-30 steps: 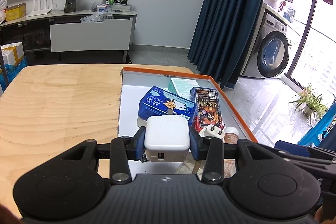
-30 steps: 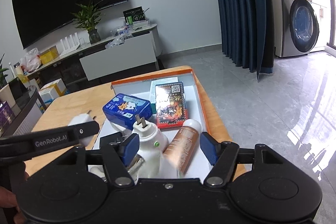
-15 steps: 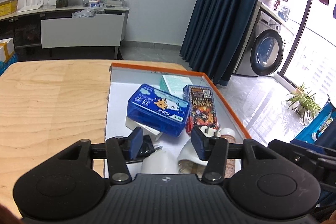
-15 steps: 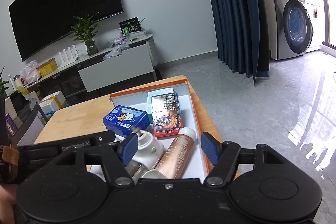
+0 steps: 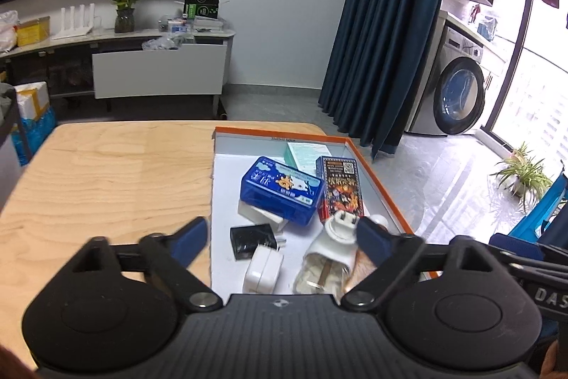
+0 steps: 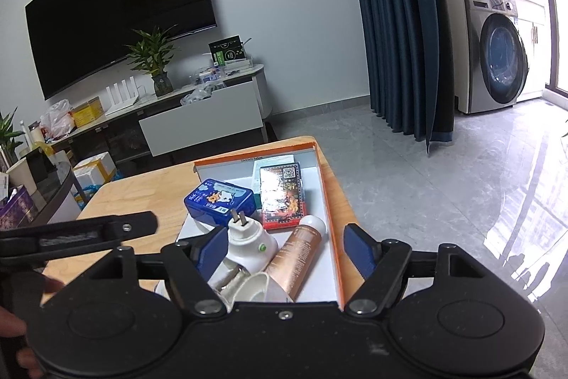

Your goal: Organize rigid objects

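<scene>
An orange-rimmed white tray (image 5: 387, 198) on the wooden table holds a blue box (image 5: 280, 189), a red card box (image 5: 340, 189), a teal box (image 5: 307, 157), a black adapter (image 5: 254, 238), a white square charger (image 5: 262, 269) and a white plug-in device (image 5: 337, 247). My left gripper (image 5: 282, 238) hovers above the tray's near end, its jaws opening wide, with the charger lying loose below them. My right gripper (image 6: 285, 247) hangs over the plug-in device (image 6: 248, 237) and a copper tube (image 6: 301, 254); its jaws are opening and grip nothing.
Bare wooden table (image 5: 106, 183) stretches left of the tray. The right gripper's black body (image 5: 532, 272) sits close beside the left one. Beyond the table are a low TV cabinet (image 5: 159, 73), a dark blue curtain (image 5: 383, 41) and a washing machine (image 5: 458, 95).
The left gripper let go of the white charger, which now lies in the tray, and its jaws spread wide. Both grippers drew back and up. The right jaws widened a little.
</scene>
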Demonstrator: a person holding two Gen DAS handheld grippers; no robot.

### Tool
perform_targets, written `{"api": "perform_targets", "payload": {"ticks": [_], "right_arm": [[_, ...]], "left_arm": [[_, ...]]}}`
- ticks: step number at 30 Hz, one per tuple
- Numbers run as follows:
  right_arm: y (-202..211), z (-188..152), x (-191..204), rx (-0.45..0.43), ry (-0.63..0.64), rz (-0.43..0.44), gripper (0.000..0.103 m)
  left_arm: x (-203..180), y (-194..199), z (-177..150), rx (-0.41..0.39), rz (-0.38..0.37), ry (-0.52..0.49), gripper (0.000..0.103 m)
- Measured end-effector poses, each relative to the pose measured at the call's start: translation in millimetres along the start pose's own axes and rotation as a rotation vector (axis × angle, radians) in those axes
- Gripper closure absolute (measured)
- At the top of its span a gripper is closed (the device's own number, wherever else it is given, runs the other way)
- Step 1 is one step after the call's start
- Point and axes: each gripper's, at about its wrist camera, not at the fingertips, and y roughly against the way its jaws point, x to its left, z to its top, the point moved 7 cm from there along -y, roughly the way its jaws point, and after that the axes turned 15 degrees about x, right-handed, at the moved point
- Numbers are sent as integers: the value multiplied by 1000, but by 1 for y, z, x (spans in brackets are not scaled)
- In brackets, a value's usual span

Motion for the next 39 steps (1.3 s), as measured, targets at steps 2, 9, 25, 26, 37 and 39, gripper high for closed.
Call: {"api": "perform_targets", "payload": {"ticks": [2, 9, 25, 26, 37, 39], "right_arm": [[6, -3, -2, 5, 8, 0, 16], [15, -20, -13, 60, 24, 0, 14], [4, -42, -22, 152, 25, -36, 13], [3, -43, -21, 155, 27, -36, 13], [-8, -47, -19, 190, 38, -34, 13], [-10, -47, -19, 193, 34, -33, 13]], "left_arm": [[-3, 9, -6, -2, 8, 5, 0], [-15, 11, -34, 61, 72, 26, 0], [-13, -10, -62, 150, 122, 67, 0], [-13, -10, -63, 150, 123, 69, 0], [-12, -15, -67, 167, 143, 50, 0], [-11, -15, -67, 168, 148, 47, 0]]}}
